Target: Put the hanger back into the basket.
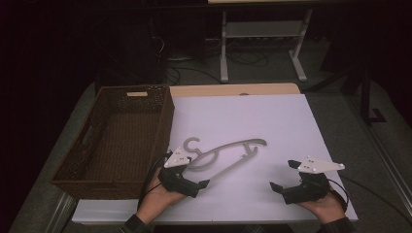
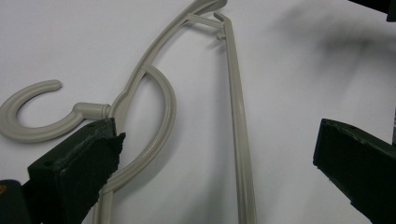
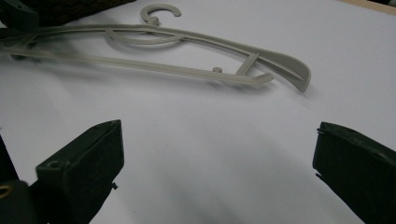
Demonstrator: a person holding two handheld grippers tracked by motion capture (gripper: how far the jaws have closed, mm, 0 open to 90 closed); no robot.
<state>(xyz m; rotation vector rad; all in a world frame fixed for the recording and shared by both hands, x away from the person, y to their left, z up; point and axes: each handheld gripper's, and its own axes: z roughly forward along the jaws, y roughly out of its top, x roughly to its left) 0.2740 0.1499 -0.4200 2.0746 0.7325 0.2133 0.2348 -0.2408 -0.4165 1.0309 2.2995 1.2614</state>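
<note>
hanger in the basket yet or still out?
Out. The grey hanger lies flat on the white table, right of the wicker basket, whose visible inside looks empty. Left gripper is open over it.

High view looks down on the table; both gripper views, low and close, share the hanger (image 1: pixel 221 154).

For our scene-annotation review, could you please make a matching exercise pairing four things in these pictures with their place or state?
Things:
1. wicker basket
2. clothes hanger
3. left gripper
4. right gripper

Places or states:
A. lies flat on the white sheet, middle of the table
B. open above bare white sheet, right of the hanger
C. stands empty at the table's left side
D. open over the hanger's hook end

Pairs: 1-C, 2-A, 3-D, 4-B
</note>
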